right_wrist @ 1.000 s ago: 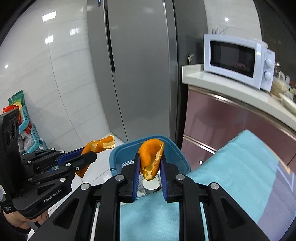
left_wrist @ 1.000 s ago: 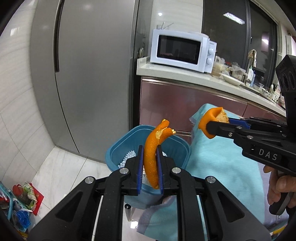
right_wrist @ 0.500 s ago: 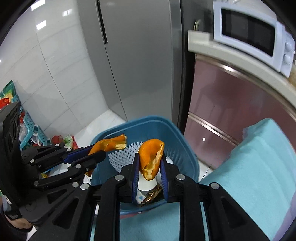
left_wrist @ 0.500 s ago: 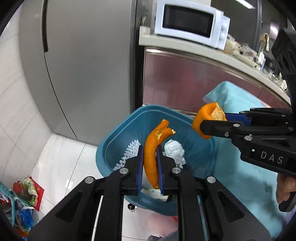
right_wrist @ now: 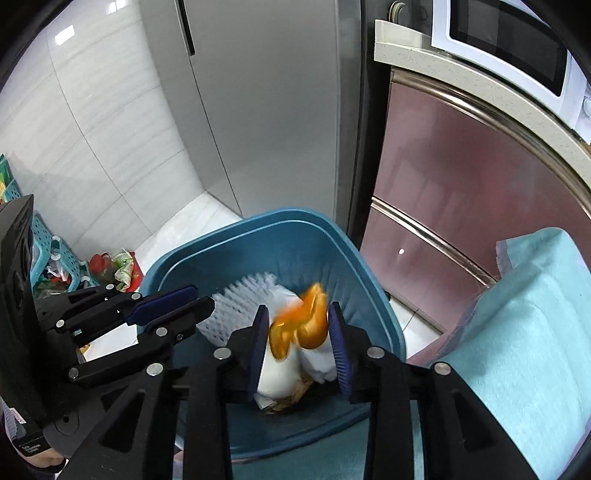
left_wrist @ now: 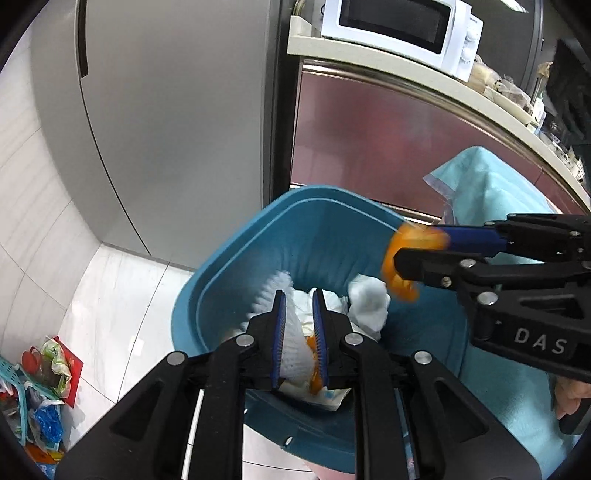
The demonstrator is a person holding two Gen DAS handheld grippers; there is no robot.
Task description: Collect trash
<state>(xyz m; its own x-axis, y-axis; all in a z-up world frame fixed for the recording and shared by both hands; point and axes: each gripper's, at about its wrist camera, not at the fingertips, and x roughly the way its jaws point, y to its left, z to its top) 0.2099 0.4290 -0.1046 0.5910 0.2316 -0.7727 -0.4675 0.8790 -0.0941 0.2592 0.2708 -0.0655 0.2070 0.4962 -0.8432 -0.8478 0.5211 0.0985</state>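
Observation:
A blue trash bin (left_wrist: pixel 229 266) stands on the floor below both grippers; it also shows in the right wrist view (right_wrist: pixel 365 280). It holds white foam netting (right_wrist: pixel 236 299), crumpled white tissue (left_wrist: pixel 369 302) and other scraps. My left gripper (left_wrist: pixel 299 325) is open over the bin; an orange peel (left_wrist: pixel 314 354) lies low between its fingers, inside the bin. My right gripper (right_wrist: pixel 299 339) is open over the bin, and its orange peel (right_wrist: pixel 301 321) is blurred, falling between the fingers. In the left wrist view this peel (left_wrist: pixel 406 258) sits at the right gripper's tips.
A teal cloth (right_wrist: pixel 524 332) covers the table edge at the right. A grey fridge (left_wrist: pixel 166 110) and a counter with a white microwave (left_wrist: pixel 399 29) stand behind the bin. Bags and a teal basket (left_wrist: pixel 33 369) lie on the floor at left.
Both grippers moved forward and down over the bin and opened. The left peel has dropped into the bin; the right peel is slipping out of the open fingers.

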